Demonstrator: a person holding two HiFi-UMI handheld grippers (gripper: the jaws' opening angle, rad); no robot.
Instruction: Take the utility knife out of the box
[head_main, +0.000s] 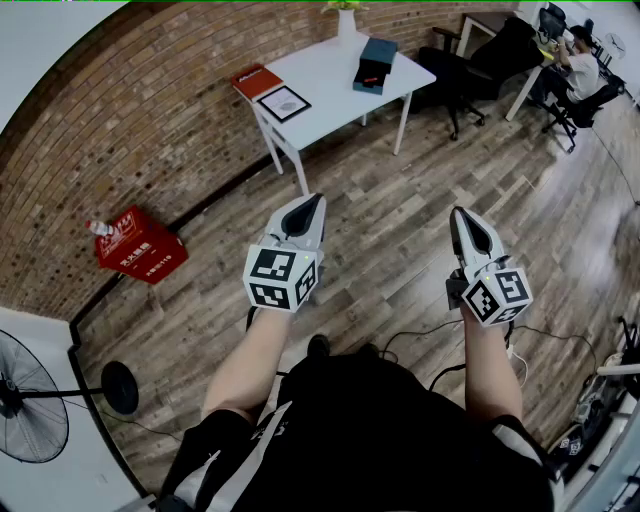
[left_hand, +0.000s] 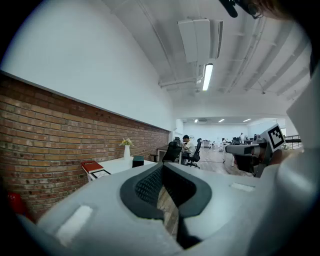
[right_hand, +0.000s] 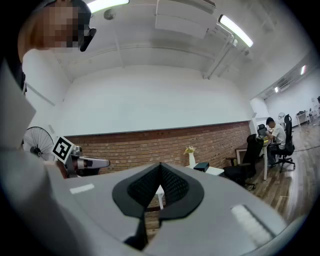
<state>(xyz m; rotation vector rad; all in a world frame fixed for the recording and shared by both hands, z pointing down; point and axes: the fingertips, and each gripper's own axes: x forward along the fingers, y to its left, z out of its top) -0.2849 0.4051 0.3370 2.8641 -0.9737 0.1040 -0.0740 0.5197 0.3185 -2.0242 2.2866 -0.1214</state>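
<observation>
Far from the box (head_main: 375, 63), left gripper (head_main: 313, 207) and right gripper (head_main: 461, 221) hover, jaws pressed together.

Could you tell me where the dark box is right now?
In the head view, the dark box lies at the right end of the white table, beside the vase, near the brick wall.

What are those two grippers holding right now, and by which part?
Nothing. The left gripper and the right gripper are both shut and empty.
</observation>
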